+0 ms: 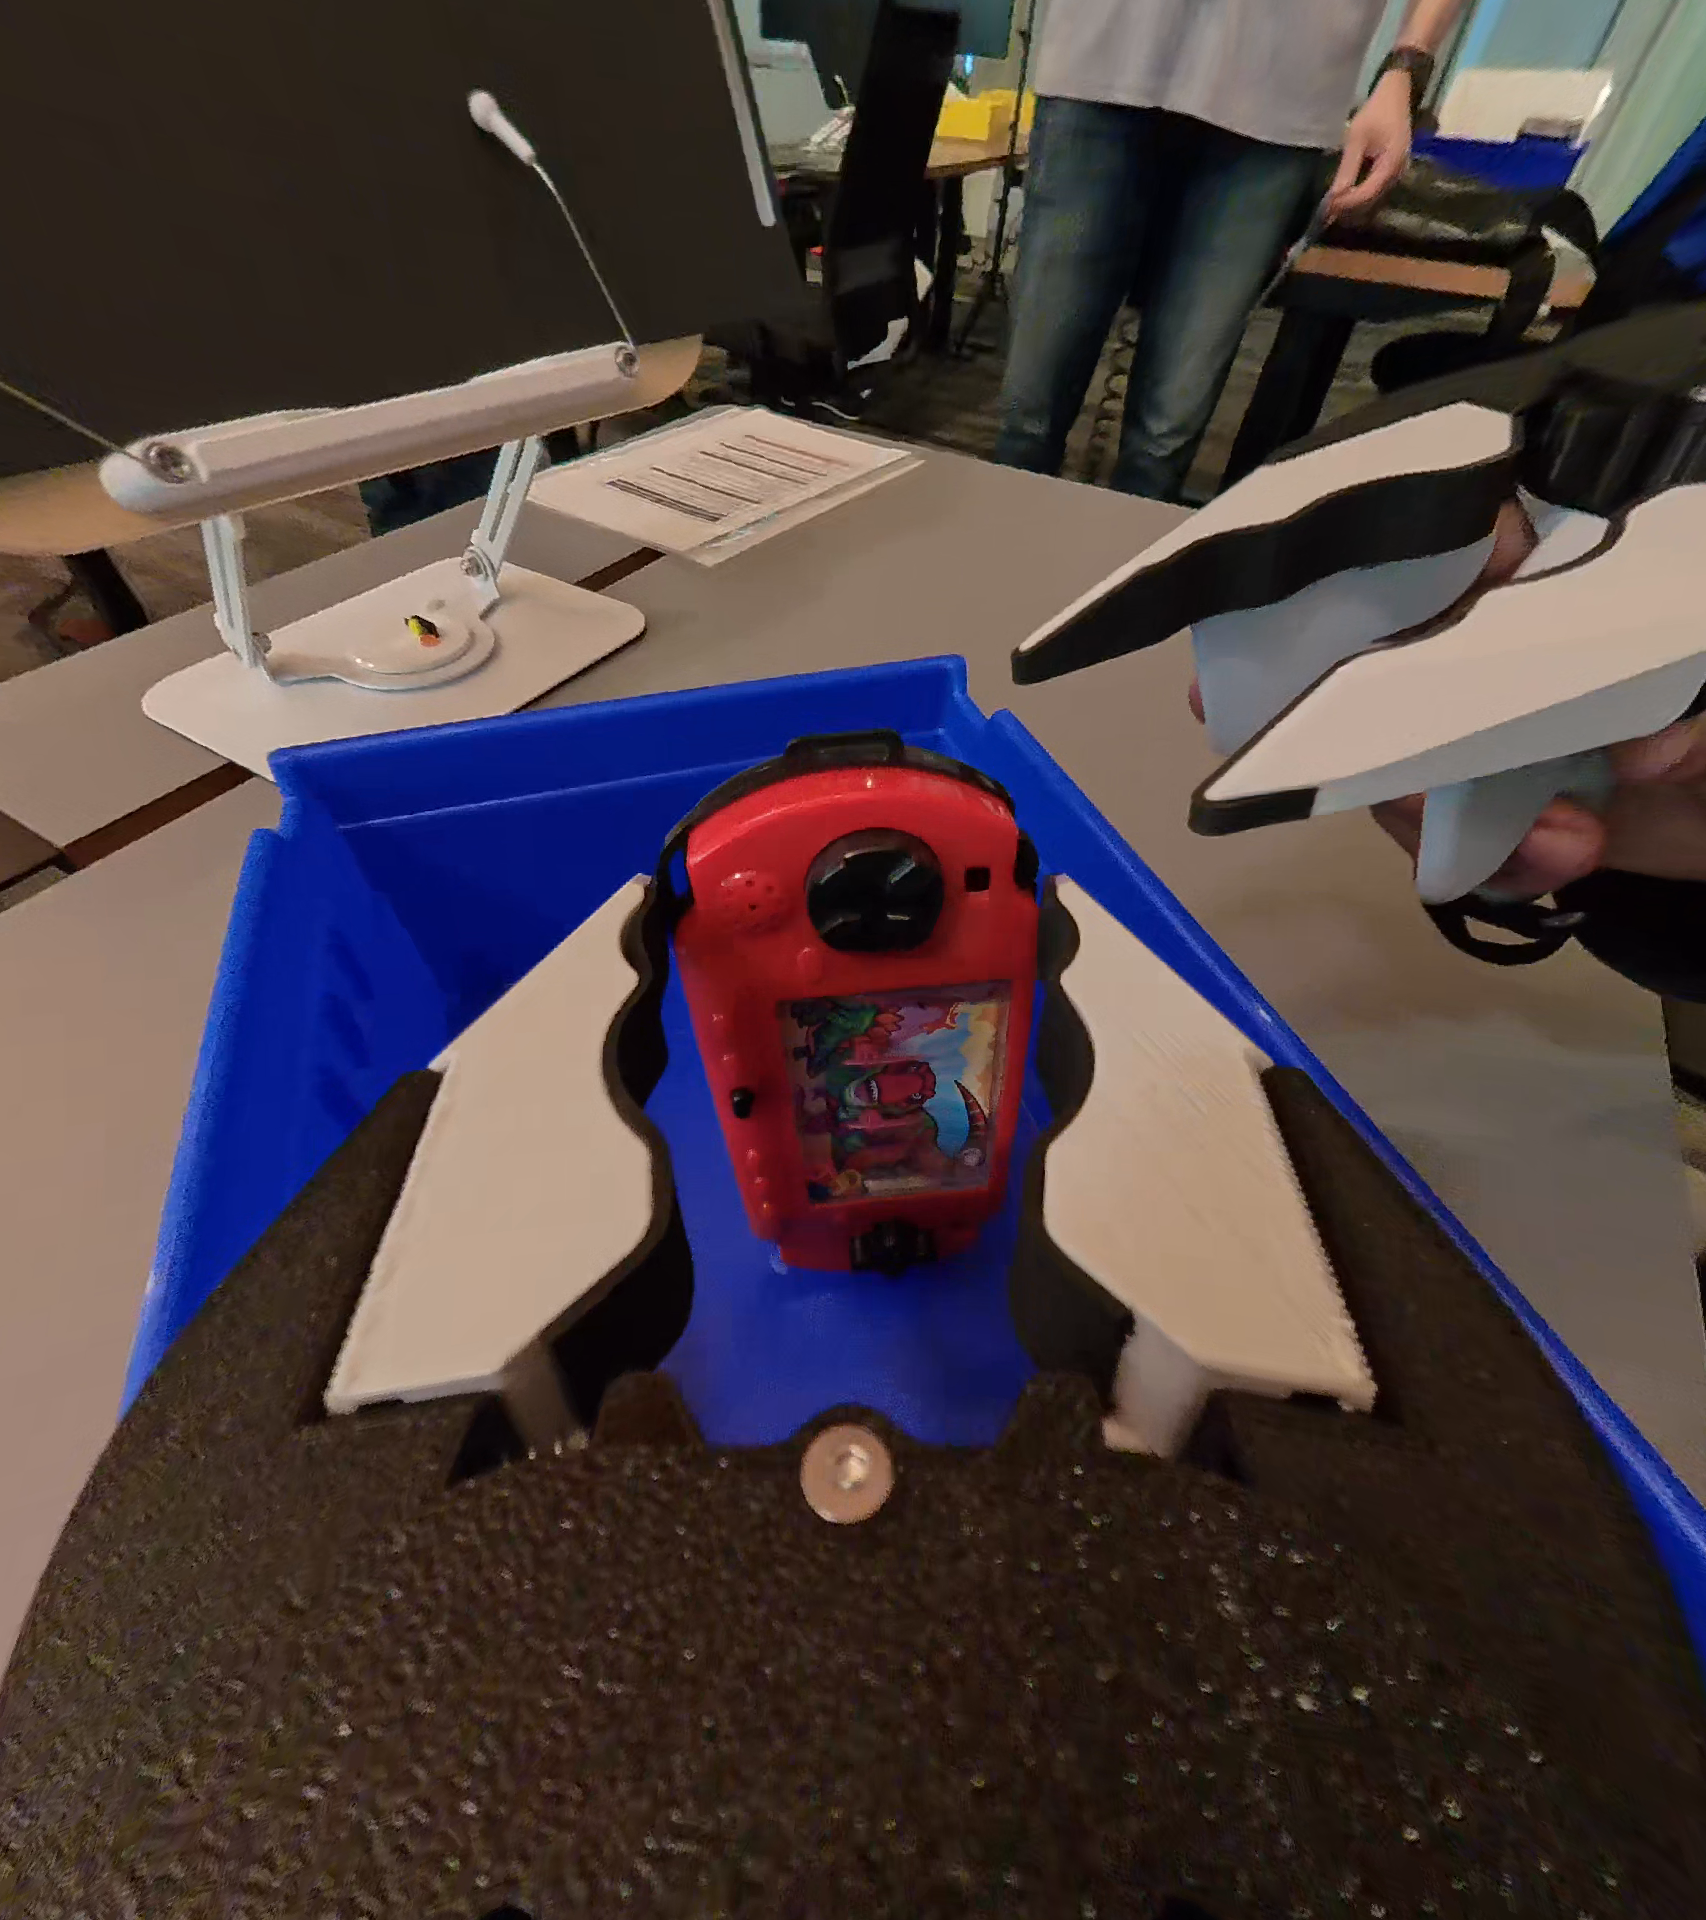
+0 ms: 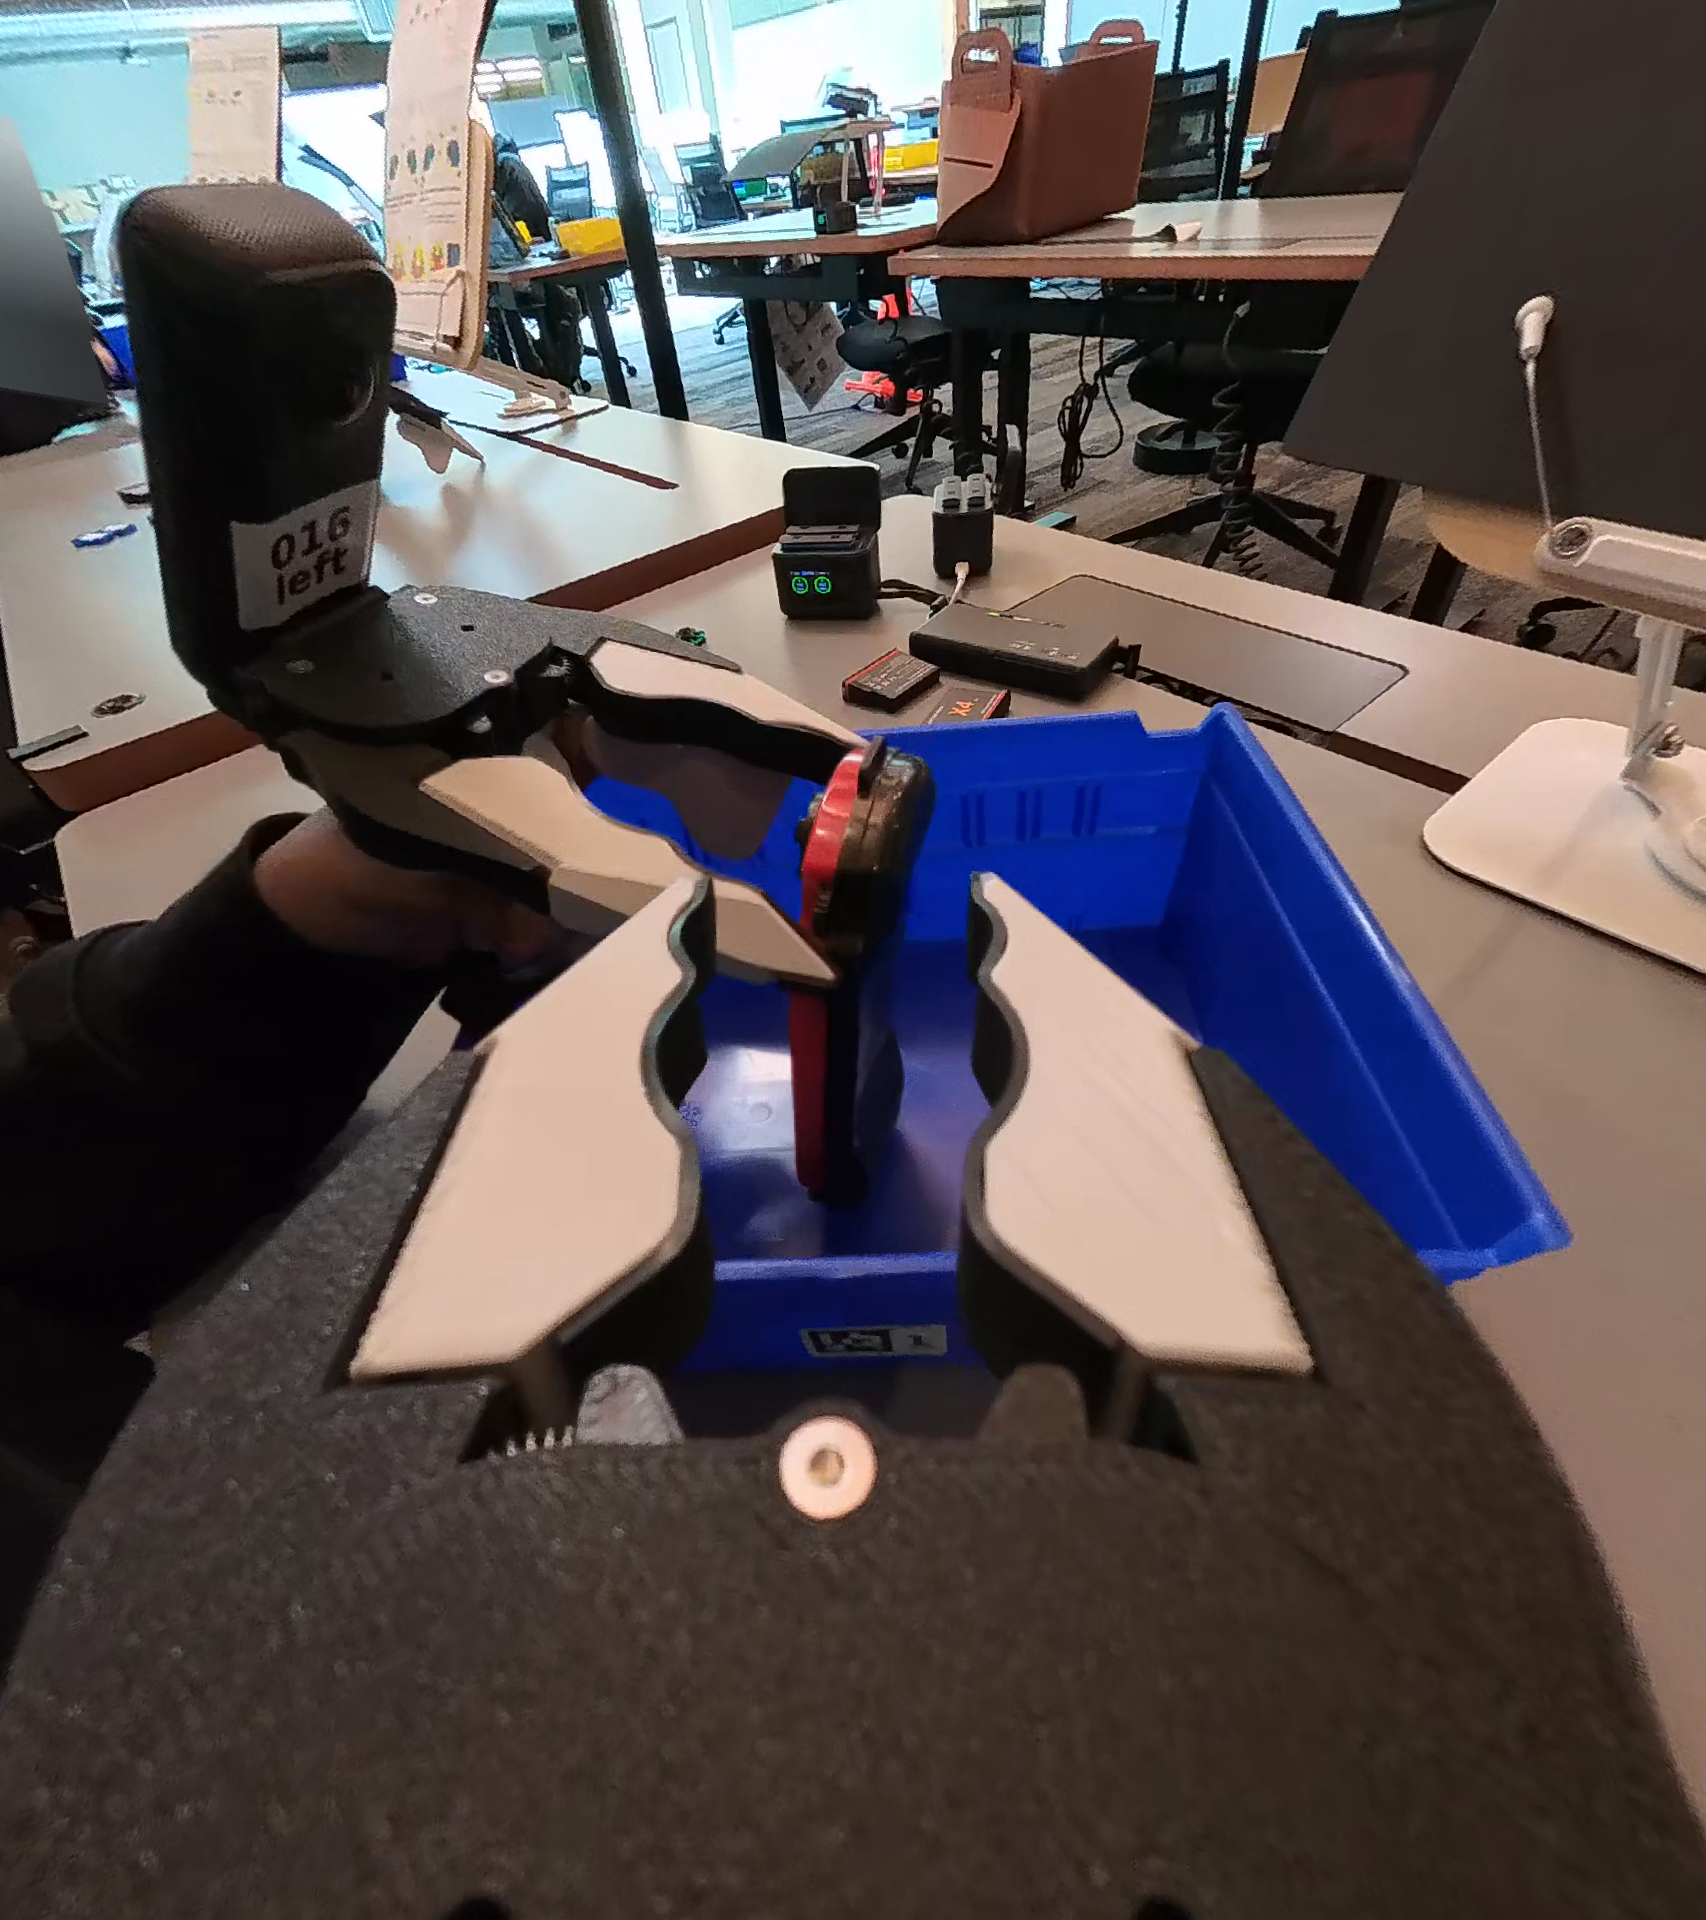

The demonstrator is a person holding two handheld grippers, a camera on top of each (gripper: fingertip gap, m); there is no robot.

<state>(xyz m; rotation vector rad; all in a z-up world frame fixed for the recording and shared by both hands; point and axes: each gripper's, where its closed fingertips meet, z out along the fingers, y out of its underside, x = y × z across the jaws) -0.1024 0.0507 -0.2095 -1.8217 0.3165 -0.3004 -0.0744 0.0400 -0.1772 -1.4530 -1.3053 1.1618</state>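
Observation:
A red handheld toy game (image 1: 854, 997) with a picture panel and a black dial stands upright in a blue plastic bin (image 1: 516, 790) on a grey table. My left gripper (image 1: 851, 894) is shut on the toy's upper sides, and the toy's lower end rests on the bin floor. From the right wrist view the left gripper (image 2: 849, 862) reaches in from the left and the toy (image 2: 818, 1070) shows edge-on inside the bin (image 2: 1296, 935). My right gripper (image 2: 838, 894) is open and empty, hovering over the bin's near end. It also shows at the right of the left wrist view (image 1: 1109, 743).
A white stand with a flat base and small dish (image 1: 392, 644) stands behind the bin. A printed sheet (image 1: 724, 478) lies further back. Black charger cases (image 2: 823, 561), a flat black box (image 2: 1015, 649) and a small battery (image 2: 890, 675) lie beyond the bin. A person (image 1: 1171, 260) stands behind the table. Left tips to right tips: about 5 cm.

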